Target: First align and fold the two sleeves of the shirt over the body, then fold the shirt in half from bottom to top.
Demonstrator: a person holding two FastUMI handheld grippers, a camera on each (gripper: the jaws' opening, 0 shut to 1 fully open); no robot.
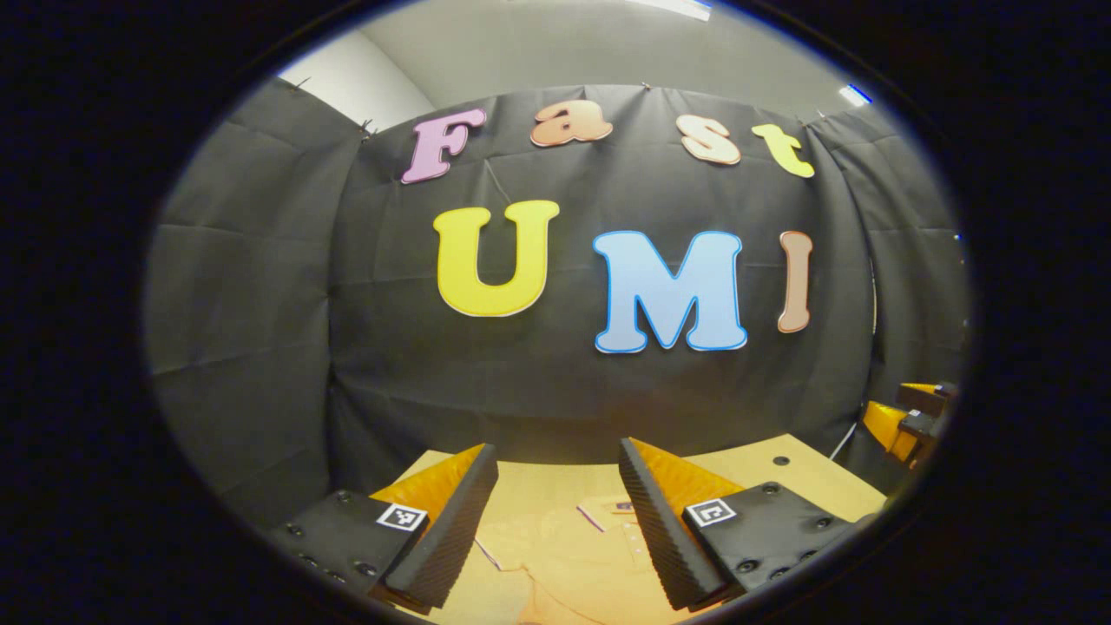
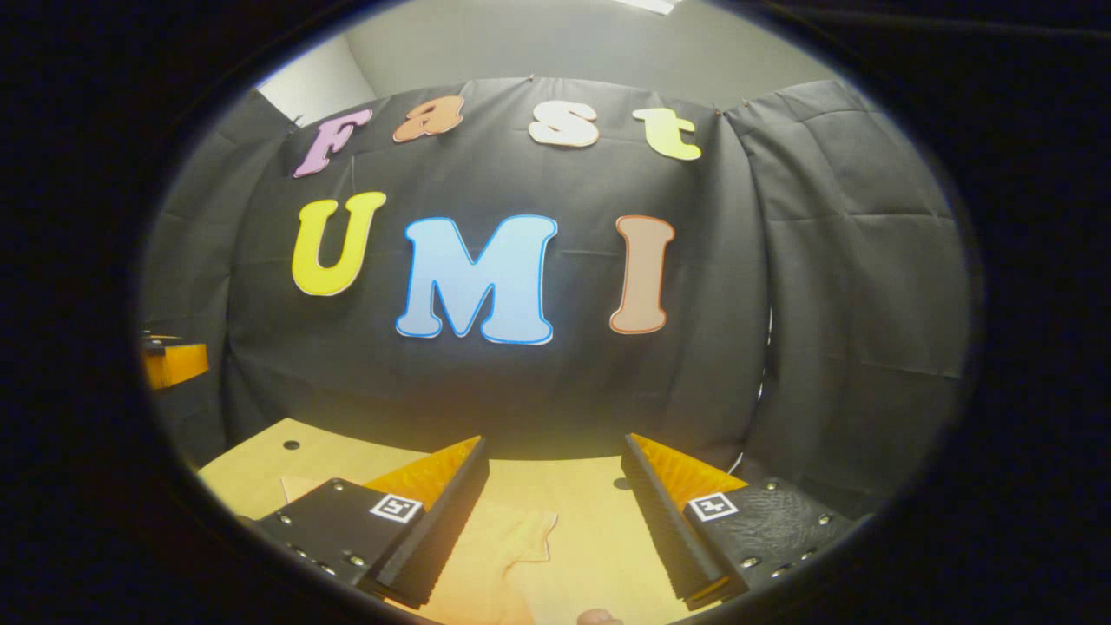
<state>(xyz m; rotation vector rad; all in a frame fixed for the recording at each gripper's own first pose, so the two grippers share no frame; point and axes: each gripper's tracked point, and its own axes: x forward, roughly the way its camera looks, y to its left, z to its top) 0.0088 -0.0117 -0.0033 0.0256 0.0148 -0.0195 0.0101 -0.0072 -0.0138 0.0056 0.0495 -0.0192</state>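
The shirt (image 1: 568, 555), pale yellow-orange in this light, lies flat on the wooden table (image 1: 807, 473). In the left gripper view its collar area, with a placket and a thin dark trim line, sits low between the two fingers of the left gripper (image 1: 560, 486), and the cloth spreads toward the bottom edge of the picture. In the right gripper view a part of the shirt (image 2: 495, 555) with a notched edge, possibly a sleeve, lies on the table (image 2: 252, 464) below and between the fingers of the right gripper (image 2: 555, 473).

The left gripper hangs above the shirt with its jaws spread wide and nothing between them; its fingers do not touch the cloth. The right gripper is likewise spread apart and empty, held above the table with the cloth showing in the gap.

At the right edge of the left gripper view, part of the other gripper shows beside the table's far corner. At the left edge of the right gripper view, a small part of the other gripper shows as well. A fingertip-like shape (image 2: 599, 617) sits at the very bottom of the right gripper view; what it is cannot be told.

The tabletop has small dark holes (image 1: 781, 460) near its far edge. Behind the table hangs the black cloth wall (image 1: 538, 382), with a pale ceiling (image 1: 555, 43) above it.
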